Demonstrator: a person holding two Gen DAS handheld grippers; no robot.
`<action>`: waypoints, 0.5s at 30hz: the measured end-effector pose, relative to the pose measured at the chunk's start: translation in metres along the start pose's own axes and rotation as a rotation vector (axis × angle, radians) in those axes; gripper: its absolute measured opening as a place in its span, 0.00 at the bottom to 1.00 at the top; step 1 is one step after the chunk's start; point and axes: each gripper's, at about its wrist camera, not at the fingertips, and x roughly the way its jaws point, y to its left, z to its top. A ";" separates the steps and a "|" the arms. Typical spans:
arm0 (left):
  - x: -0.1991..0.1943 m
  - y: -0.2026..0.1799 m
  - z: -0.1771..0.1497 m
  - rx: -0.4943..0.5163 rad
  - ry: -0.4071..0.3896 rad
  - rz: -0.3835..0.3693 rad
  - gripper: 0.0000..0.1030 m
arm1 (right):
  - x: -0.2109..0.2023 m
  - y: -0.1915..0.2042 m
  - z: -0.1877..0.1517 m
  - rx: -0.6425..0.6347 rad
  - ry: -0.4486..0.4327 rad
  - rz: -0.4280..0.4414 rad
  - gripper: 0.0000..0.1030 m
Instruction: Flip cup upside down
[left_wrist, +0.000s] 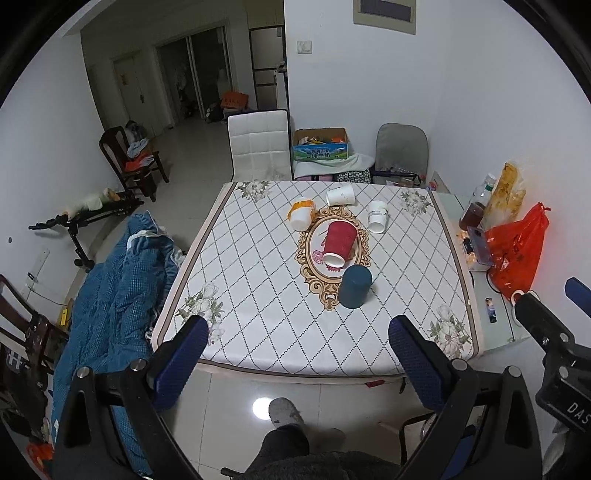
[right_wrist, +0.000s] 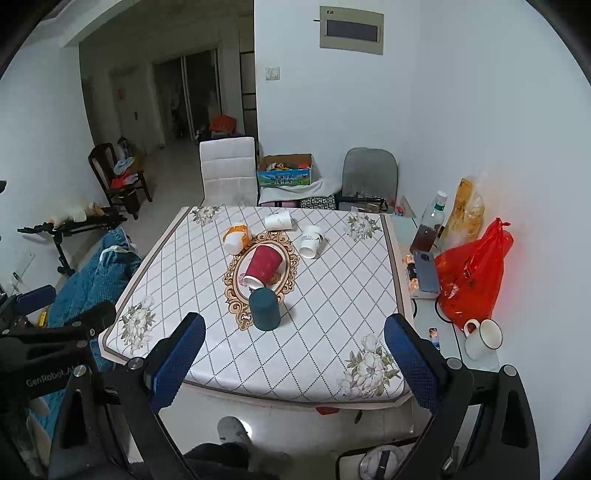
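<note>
Several cups are on the patterned table (left_wrist: 258, 295). A dark teal cup (left_wrist: 355, 286) stands upside down near the middle; it also shows in the right wrist view (right_wrist: 264, 308). Behind it a red ribbed cup (left_wrist: 339, 242) lies on its side, mouth toward me. Farther back lie an orange-and-white cup (left_wrist: 301, 215), a white cup (left_wrist: 340, 195) and another white cup (left_wrist: 378, 216), all on their sides. My left gripper (left_wrist: 299, 328) is open and empty, held before the table's front edge. My right gripper (right_wrist: 295, 328) is open and empty, likewise back from the table.
A side shelf (right_wrist: 448, 332) on the right holds a red plastic bag (right_wrist: 471, 280), a bottle (right_wrist: 428, 225), a phone (right_wrist: 426, 271) and a white mug (right_wrist: 482, 338). A blue quilt (left_wrist: 114, 295) lies at the left. A white chair (left_wrist: 258, 146) stands behind the table.
</note>
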 end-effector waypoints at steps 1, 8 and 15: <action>-0.001 0.000 -0.001 -0.001 -0.003 0.001 0.97 | -0.002 -0.001 0.000 0.002 -0.001 0.001 0.97; -0.006 -0.001 -0.004 -0.003 -0.002 -0.005 0.97 | -0.005 -0.004 0.001 0.004 -0.002 0.000 0.97; -0.006 0.000 -0.007 -0.005 0.022 -0.005 0.97 | 0.000 -0.007 0.001 0.005 0.022 0.002 0.97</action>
